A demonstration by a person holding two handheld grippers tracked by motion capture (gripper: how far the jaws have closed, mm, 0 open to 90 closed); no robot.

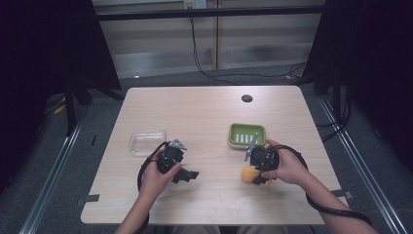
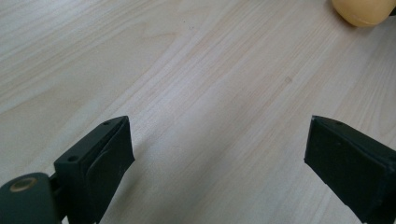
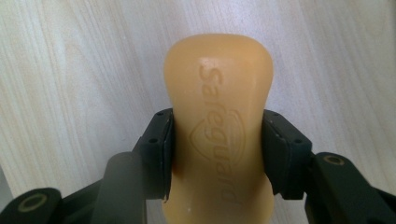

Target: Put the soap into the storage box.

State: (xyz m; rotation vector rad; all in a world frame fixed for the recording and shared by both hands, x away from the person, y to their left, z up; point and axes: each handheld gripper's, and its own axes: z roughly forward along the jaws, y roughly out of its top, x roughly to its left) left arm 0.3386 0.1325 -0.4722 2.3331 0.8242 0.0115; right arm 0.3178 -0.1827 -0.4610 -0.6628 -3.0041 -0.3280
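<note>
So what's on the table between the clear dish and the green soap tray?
Nothing. In the high view, bare wood lies between the clear dish and the green soap tray on the table.

Orange soap bar point(image 3: 218, 116), green ribbed soap dish point(image 1: 247, 134), pale wood-grain table point(image 1: 204, 112).

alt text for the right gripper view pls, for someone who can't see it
A yellow-orange bar of soap stamped "Safeguard" is clamped at its narrow waist between the two black jaws of the right gripper, seen close up. Behind it lies the pale wood-grain table.
</note>
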